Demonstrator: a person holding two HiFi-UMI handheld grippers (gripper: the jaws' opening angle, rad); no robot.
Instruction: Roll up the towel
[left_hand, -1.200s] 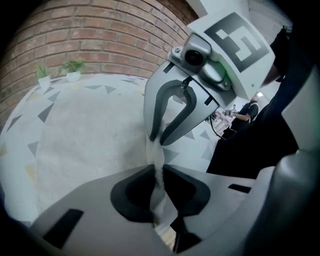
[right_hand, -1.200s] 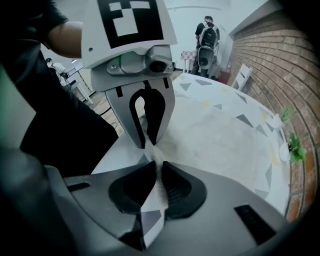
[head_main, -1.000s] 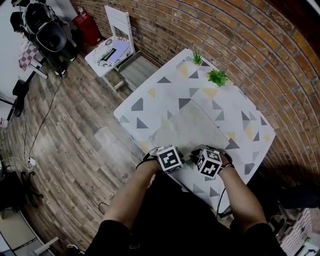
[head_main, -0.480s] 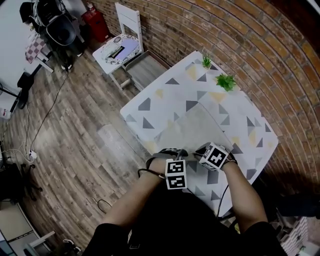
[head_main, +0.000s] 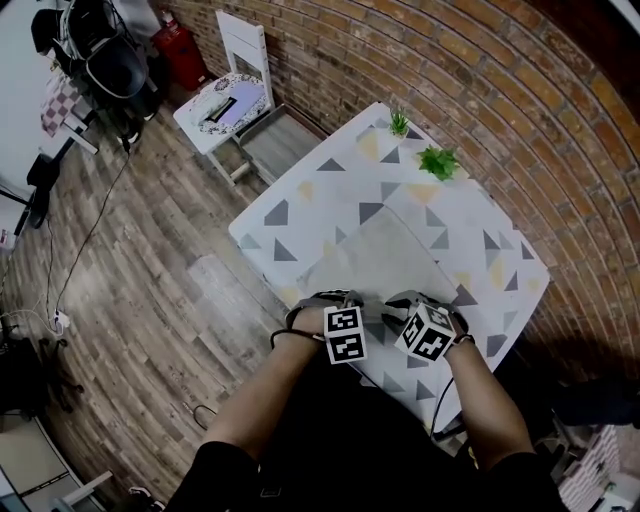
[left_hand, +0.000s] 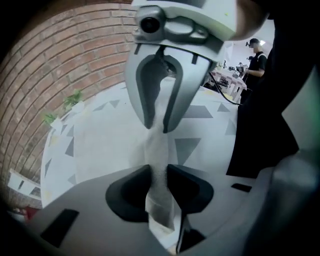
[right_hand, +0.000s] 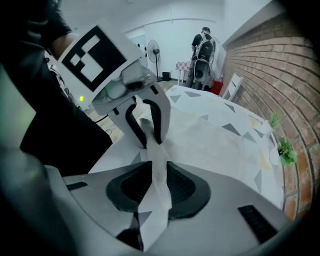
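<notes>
A grey towel (head_main: 385, 258) lies flat on the table's triangle-patterned cloth (head_main: 300, 205). Both grippers sit side by side at its near edge. My left gripper (head_main: 335, 305) (left_hand: 159, 182) has just been closing, and a raised fold of the towel (left_hand: 159, 172) fills the gap between its pads. My right gripper (head_main: 408, 303) (right_hand: 156, 187) has just been opening. The same fold (right_hand: 156, 175) still stands between its pads and touches both. Each gripper view shows the other gripper just ahead, pinching the same ridge of cloth: the right gripper (left_hand: 156, 127), the left gripper (right_hand: 150, 140).
Two small green plants (head_main: 437, 157) (head_main: 398, 120) stand at the table's far edge by the brick wall (head_main: 480, 70). A white chair (head_main: 225, 95) stands beyond the far left corner. A person (right_hand: 202, 55) stands far off in the room. The near table edge lies just under my hands.
My left gripper has rolled, so its marker cube shows a different face, and it sits slightly nearer to me. The right gripper has shifted slightly. Both stay at the towel's near edge.
</notes>
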